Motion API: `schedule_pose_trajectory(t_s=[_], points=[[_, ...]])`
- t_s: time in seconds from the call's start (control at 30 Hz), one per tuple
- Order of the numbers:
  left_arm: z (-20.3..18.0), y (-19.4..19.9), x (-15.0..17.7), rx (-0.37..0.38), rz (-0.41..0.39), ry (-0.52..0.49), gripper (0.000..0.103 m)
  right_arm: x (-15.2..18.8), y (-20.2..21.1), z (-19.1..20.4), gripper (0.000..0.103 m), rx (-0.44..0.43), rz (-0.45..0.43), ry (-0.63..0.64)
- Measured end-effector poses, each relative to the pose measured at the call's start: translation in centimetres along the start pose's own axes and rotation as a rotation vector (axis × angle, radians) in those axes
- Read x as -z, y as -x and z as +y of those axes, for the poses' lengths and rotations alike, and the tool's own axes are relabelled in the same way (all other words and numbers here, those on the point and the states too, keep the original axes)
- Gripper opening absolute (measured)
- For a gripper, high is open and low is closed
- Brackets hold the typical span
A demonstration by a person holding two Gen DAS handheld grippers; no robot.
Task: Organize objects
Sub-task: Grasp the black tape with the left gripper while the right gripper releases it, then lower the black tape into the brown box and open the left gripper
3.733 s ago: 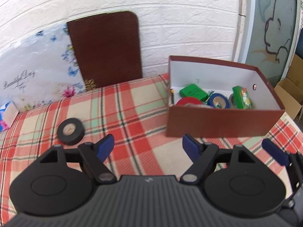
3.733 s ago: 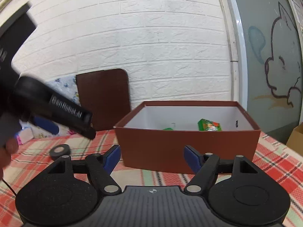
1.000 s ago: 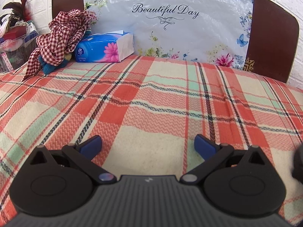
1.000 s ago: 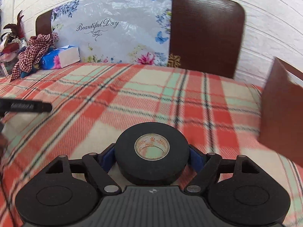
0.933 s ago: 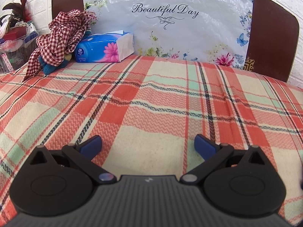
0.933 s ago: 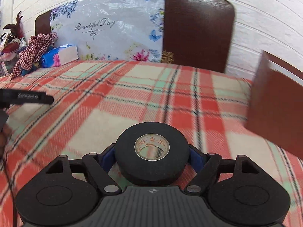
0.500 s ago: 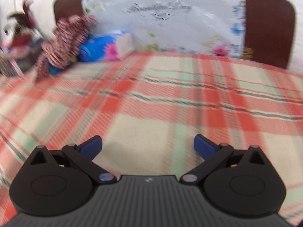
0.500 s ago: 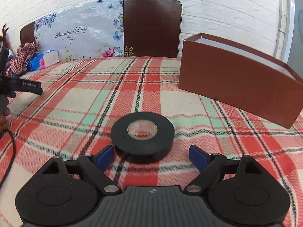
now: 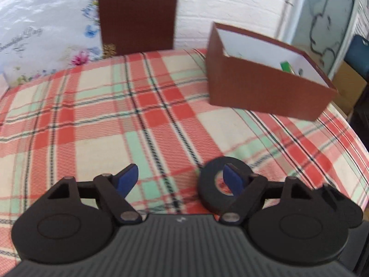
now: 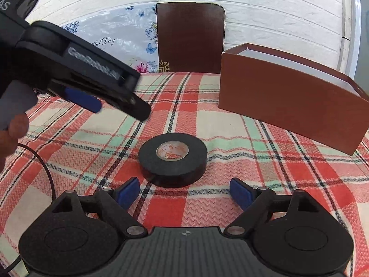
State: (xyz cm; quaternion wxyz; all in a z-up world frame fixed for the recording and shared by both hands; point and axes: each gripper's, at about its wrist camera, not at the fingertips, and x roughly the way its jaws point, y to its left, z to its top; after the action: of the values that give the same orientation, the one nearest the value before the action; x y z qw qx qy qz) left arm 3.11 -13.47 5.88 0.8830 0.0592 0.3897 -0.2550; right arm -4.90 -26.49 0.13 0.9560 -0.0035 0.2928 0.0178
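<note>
On the plaid surface the black tape roll lies flat, free of both grippers. Right gripper and left gripper hold their fingers wide apart, gripping nothing. The roll probably wants regrasping, then carrying to the brown box.

The tape roll is black and a bit shiny, with a paper ring inside. The checked cloth looks woven and rough. The brown box is matt cardboard, white inside. The wall is bumpy white brick.
</note>
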Motion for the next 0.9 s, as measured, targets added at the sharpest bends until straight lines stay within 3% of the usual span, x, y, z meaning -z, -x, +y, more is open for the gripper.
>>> schedule_pose_trajectory(t_s=[0.13, 0.23, 0.3, 0.33, 0.37, 0.4, 0.43, 0.53, 0.7, 0.87, 0.9], points=[[-1.0, -2.5, -0.3, 0.005, 0.085, -0.001, 0.080, -0.8, -1.0, -0.5, 0.084, -0.015, 0.005, 0.024], [-1.5, -5.1, -0.1, -0.011, 0.168, 0.008, 0.072, -1.4, -2.7, -0.1, 0.083, -0.049, 0.040, 0.056], [-1.5, -5.3, 0.2, -0.017, 0.159, 0.027, 0.067, -1.4, -3.7, 0.7, 0.082, -0.049, 0.045, 0.091], [-1.7, -5.3, 0.2, -0.022, 0.160, 0.013, 0.061, -1.5, -3.9, 0.9, 0.077, -0.067, 0.035, 0.106], [-1.9, -5.2, 0.0, -0.006, 0.161, 0.006, 0.041, -1.6, -3.9, 1.1, 0.076, -0.068, 0.024, 0.117], [-2.1, -5.0, -0.4, 0.014, 0.172, 0.012, 0.031, -1.6, -3.8, 1.2, 0.076, -0.073, 0.013, 0.119], [-2.4, -4.7, -0.9, -0.003, 0.177, 0.010, 0.031, -1.6, -3.6, 1.1, 0.076, -0.070, -0.004, 0.113], [-3.7, -2.4, -3.3, 0.014, 0.093, -0.028, 0.031, -2.3, -1.8, -0.3, 0.076, -0.051, -0.133, 0.047], [-6.7, 0.4, -9.6, 0.072, -0.086, -0.099, 0.031, -6.1, 0.2, -2.9, 0.076, 0.087, -0.380, 0.055], [-10.2, -1.9, -15.2, 0.081, -0.134, -0.159, 0.032, -9.8, -1.4, -6.8, 0.076, 0.182, -0.446, 0.047], [-10.8, -2.7, -16.0, 0.088, -0.134, -0.165, 0.036, -10.2, -1.9, -7.6, 0.076, 0.197, -0.451, 0.042]])
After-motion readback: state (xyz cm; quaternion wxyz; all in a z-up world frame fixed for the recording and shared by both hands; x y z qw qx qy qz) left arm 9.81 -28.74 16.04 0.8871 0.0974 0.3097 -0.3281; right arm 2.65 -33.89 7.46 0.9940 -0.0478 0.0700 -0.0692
